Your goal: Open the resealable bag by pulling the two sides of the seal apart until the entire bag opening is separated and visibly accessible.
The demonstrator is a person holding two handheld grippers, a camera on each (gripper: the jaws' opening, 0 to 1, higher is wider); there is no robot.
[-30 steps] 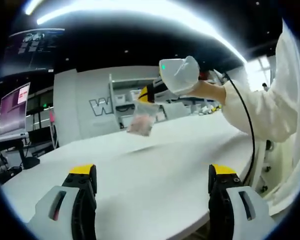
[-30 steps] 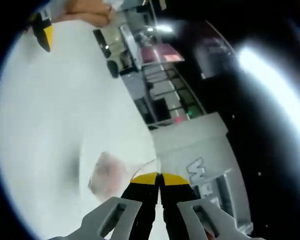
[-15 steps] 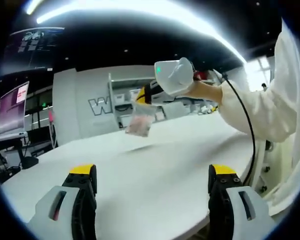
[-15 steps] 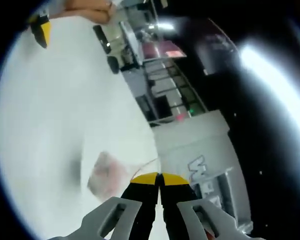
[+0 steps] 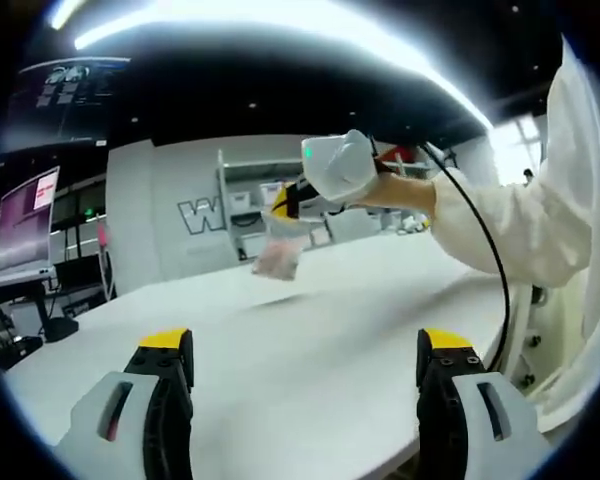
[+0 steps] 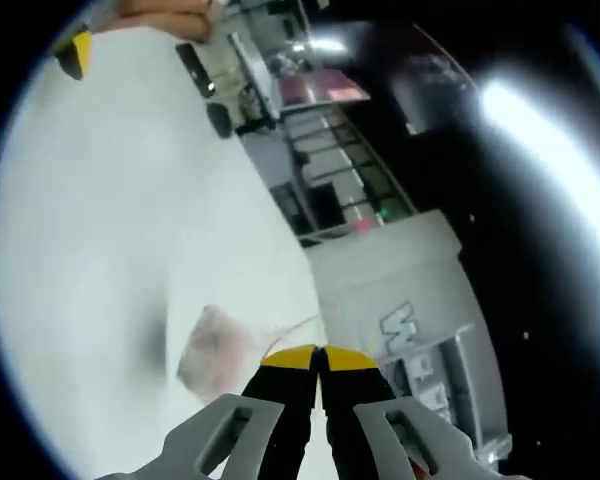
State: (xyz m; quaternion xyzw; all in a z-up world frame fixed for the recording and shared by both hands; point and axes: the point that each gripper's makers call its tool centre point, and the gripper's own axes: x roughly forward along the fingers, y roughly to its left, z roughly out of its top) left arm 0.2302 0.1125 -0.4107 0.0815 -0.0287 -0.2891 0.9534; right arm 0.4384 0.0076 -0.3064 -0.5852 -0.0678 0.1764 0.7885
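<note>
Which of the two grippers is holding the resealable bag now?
The right gripper: its fingers are shut on the resealable bag, lifted above the white table. The left gripper is open, holding nothing.

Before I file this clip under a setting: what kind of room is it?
Probably an open-plan office or lab: a big white table, shelving against a lettered wall, and a monitor on a stand.

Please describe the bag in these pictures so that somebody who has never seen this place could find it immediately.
Start from the large white table. Above its far side, in the left gripper view, the right gripper is held up in the air, its jaws shut on the top edge of the resealable bag. The bag hangs clear of the table, small and transparent with pinkish contents, the only thing dangling there.
</note>
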